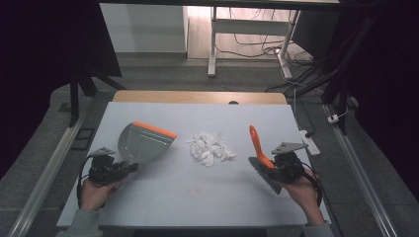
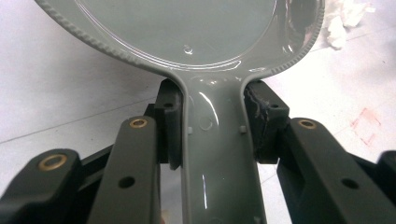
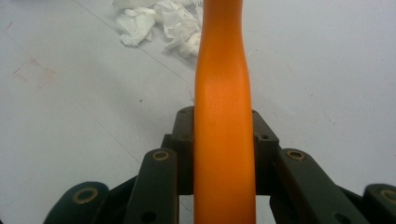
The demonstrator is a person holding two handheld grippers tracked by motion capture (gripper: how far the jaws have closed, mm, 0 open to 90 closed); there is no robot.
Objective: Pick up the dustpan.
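High view: white table, grey dustpan centre-left, paper scraps mid-frame, orange-handled brush centre-right. Left gripper view adds: jaws clamped on dustpan handle. Right gripper view: jaws closed on brush handle, scraps top.

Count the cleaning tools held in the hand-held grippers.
2. The grey dustpan is clamped by its handle in the left hand-held gripper; the orange-handled brush is in the right hand-held gripper.
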